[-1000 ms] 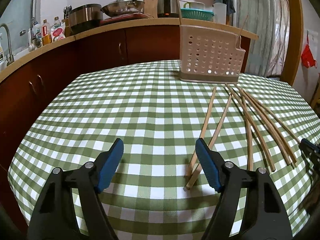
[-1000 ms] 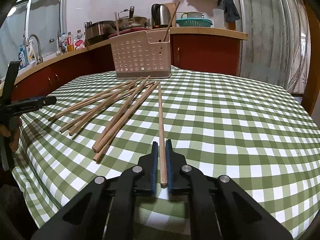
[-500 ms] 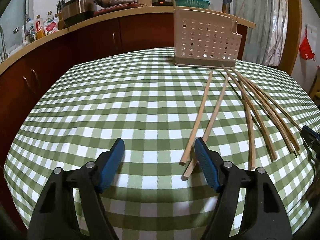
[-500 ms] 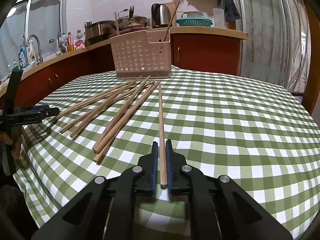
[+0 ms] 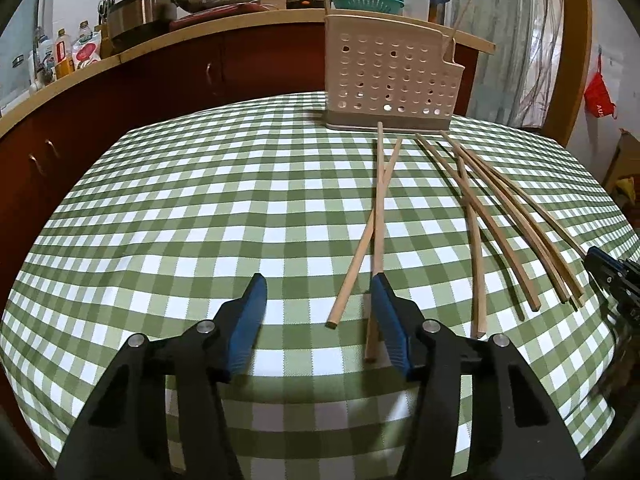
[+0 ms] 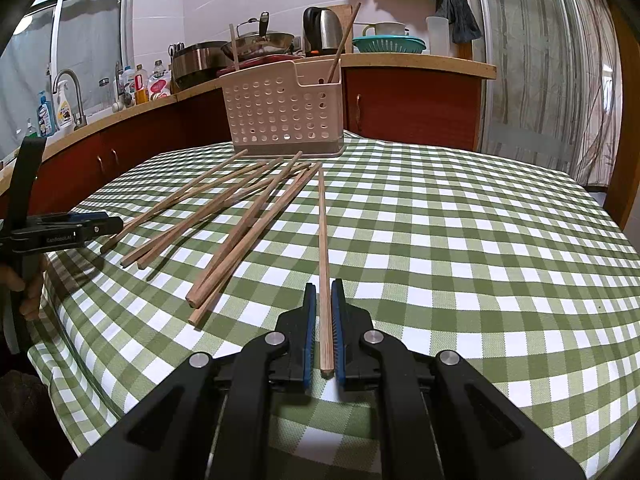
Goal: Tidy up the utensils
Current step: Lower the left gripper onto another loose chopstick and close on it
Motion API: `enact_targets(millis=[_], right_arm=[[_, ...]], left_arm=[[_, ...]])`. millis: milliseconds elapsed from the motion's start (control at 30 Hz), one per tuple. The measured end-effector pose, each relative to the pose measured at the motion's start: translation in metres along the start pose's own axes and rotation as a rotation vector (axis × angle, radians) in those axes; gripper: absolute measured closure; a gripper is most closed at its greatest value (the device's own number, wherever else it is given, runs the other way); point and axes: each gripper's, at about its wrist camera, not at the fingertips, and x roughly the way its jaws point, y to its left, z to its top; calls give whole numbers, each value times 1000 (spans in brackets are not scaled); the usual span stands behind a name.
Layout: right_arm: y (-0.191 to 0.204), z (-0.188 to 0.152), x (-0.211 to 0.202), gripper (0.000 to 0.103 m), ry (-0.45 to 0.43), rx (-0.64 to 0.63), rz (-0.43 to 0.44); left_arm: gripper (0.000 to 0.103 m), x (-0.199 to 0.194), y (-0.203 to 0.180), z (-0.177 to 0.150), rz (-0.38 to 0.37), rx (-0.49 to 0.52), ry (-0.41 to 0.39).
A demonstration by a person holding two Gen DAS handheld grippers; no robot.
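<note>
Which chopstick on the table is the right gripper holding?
The lone chopstick lying apart to the right of the pile, pointing straight at the basket. Its near end is clamped in the right gripper; the others lie loose.

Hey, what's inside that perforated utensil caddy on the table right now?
Two chopsticks stand in the utensil caddy: one chopstick at its left end, another leaning in the right compartment. Their lower ends are hidden behind the wall, so anything lying low inside can't be seen.
</note>
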Motion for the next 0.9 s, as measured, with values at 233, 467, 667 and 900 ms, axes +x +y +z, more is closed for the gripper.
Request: enact_targets(millis=[233, 467, 667, 900], right_arm=[[0, 0, 0, 94, 4, 2, 3], [-1, 0, 0, 94, 3, 3, 3], [2, 1, -1, 94, 3, 5, 6], [2, 1, -1, 94, 3, 13, 10]], left_arm=[[50, 1, 8, -2, 5, -14, 21], [65, 7, 2, -4, -14, 17, 24], [81, 6, -3, -3, -38, 39, 14], [94, 6, -13, -4, -43, 85, 2]])
